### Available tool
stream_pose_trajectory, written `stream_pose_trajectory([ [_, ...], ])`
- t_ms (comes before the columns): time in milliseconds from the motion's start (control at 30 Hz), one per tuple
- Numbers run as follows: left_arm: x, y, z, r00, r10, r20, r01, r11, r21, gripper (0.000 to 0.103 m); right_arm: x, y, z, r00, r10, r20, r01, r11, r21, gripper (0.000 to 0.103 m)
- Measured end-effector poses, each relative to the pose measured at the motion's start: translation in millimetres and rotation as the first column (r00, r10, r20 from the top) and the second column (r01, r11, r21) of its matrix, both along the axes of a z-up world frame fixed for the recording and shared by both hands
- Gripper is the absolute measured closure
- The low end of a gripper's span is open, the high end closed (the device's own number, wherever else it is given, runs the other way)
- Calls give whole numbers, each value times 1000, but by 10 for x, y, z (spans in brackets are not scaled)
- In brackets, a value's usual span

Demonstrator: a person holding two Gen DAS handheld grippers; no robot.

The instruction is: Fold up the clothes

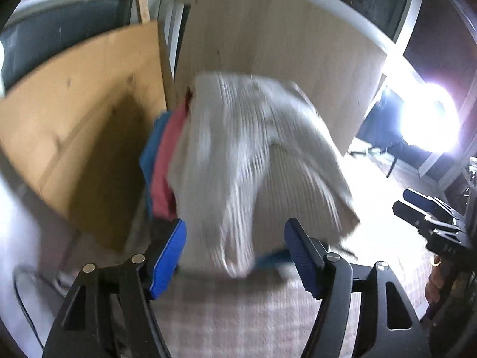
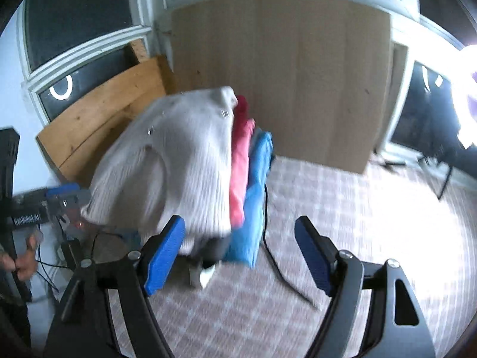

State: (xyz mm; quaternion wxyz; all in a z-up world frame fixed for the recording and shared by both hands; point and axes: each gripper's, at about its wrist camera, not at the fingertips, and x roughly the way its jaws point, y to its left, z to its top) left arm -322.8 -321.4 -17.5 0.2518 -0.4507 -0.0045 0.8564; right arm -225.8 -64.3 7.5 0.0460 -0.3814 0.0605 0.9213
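A white ribbed knit garment (image 1: 253,155) lies on top of a pile, with a pink garment (image 1: 167,161) and a blue one (image 1: 150,149) under it at its left side. My left gripper (image 1: 235,226) is open just in front of the pile, and the white garment's lower edge shows between its blue pads without touching them. In the right wrist view the white garment (image 2: 179,161) sits left of centre, with pink (image 2: 240,161) and blue (image 2: 258,197) layers on its right. My right gripper (image 2: 240,223) is open and holds nothing. Both views are blurred.
The pile rests on a checked cloth (image 2: 342,223). An orange-brown wooden board (image 1: 83,113) and a pale board (image 1: 283,44) stand behind it against dark windows. A bright lamp (image 1: 429,119) glares at the right. A black cable (image 2: 268,238) runs beside the pile.
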Motion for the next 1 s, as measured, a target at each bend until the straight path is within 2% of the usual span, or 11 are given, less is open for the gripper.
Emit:
stream_pose_trajectory([
  [167,380,117,84,1000,-17,-25,16,999,-51,35,382,42,56,998,-66,3,66,997,26,28],
  [267,590,171,174,999,-16,-43,14,998,-56,27,627,78,129,996,-87,-17,88,996,35,28],
  [500,1066,363,343,994,57,-92,-66,993,-98,25,1048,201,233,997,-65,-44,67,997,49,28],
  [600,1238,433,342,992,109,-66,-116,986,-118,25,1241,277,276,998,-49,-51,52,996,74,28],
  [867,1839,555,316,972,236,-2,-236,968,-83,25,1745,549,341,998,-9,-65,15,995,98,28],
  [1000,2100,702,291,964,264,29,-260,960,-102,25,1973,691,327,998,13,-69,-7,996,86,28],
])
